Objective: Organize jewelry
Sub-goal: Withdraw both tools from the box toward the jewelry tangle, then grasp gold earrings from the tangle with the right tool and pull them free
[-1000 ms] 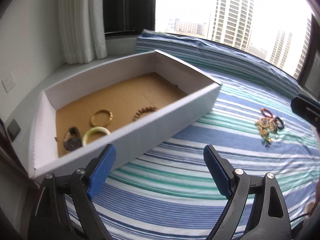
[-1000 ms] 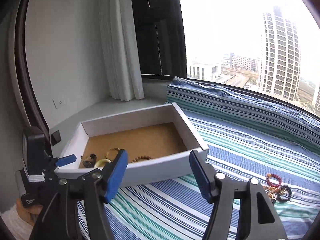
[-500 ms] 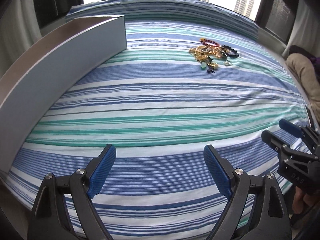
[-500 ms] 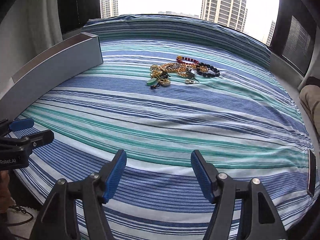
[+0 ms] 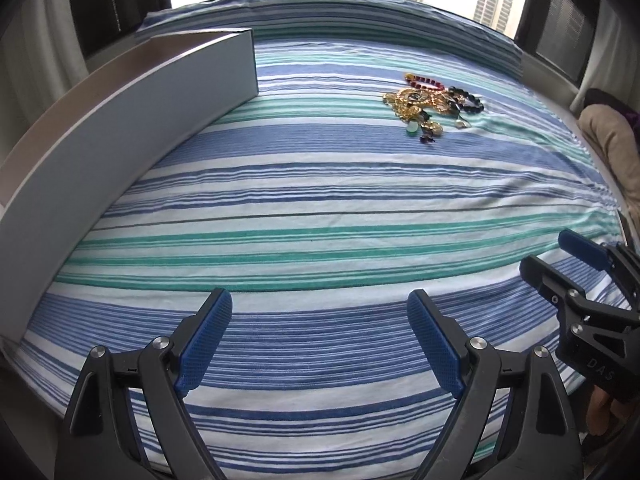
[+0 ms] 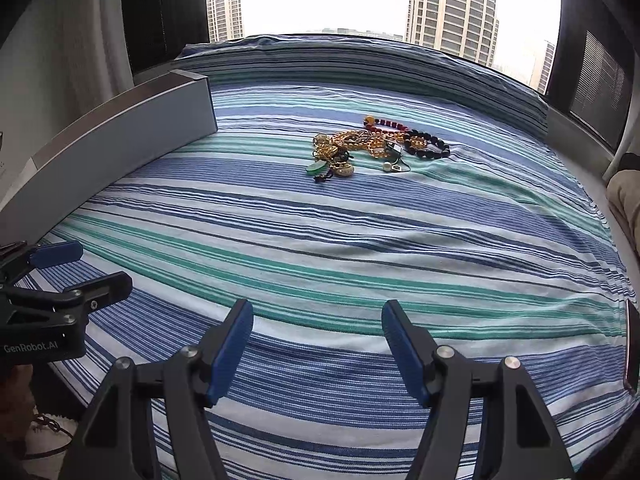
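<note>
the left gripper (image 5: 320,338) and right gripper (image 6: 316,346) both hang wide and empty, swung away from the box (image 5: 132,120) now at ten o'clock. the jewelry pile (image 6: 372,146) sits at twelve, well ahead, so picking looks next.

Flat daylight pours in from the overexposed window (image 6: 320,0) behind the striped bed (image 6: 340,240). Shadows are soft and faint. Both views are sharp, the corners vignette to black, and fisheye distortion bows the stripes.
</note>
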The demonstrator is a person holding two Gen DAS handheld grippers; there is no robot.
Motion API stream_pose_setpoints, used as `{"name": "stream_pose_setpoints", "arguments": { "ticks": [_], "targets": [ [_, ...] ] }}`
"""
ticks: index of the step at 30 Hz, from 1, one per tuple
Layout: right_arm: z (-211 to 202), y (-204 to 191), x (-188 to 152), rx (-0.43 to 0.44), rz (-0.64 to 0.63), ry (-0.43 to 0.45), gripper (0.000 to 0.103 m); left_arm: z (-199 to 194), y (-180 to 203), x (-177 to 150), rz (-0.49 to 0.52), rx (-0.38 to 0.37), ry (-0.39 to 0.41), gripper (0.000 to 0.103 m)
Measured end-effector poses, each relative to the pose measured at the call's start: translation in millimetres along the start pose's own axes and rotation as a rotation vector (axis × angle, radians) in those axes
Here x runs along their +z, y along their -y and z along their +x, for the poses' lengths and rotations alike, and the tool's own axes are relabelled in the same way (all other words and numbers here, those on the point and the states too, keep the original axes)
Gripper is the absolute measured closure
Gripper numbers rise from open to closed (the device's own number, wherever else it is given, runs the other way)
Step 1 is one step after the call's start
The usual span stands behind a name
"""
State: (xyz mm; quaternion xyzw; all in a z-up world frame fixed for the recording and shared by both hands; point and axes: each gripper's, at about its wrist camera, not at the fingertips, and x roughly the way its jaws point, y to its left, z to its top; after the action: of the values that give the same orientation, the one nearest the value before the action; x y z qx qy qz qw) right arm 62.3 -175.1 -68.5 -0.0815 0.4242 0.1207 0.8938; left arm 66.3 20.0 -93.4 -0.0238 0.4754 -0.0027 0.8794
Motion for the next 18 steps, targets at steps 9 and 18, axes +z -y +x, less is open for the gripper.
{"name": "stream_pose_setpoints", "arguments": {
  "ticks": [9, 18],
  "targets": [
    [9, 6, 11, 0.070, 0.019, -0.051, 0.035, 7, -8, -3, -0.018, 0.002, -0.016, 0.013],
    [85, 36, 118, 0.166, -0.036, -0.104, 0.035, 7, -21, -4, -0.057, 0.001, -0.008, 0.013]
  ]
}}
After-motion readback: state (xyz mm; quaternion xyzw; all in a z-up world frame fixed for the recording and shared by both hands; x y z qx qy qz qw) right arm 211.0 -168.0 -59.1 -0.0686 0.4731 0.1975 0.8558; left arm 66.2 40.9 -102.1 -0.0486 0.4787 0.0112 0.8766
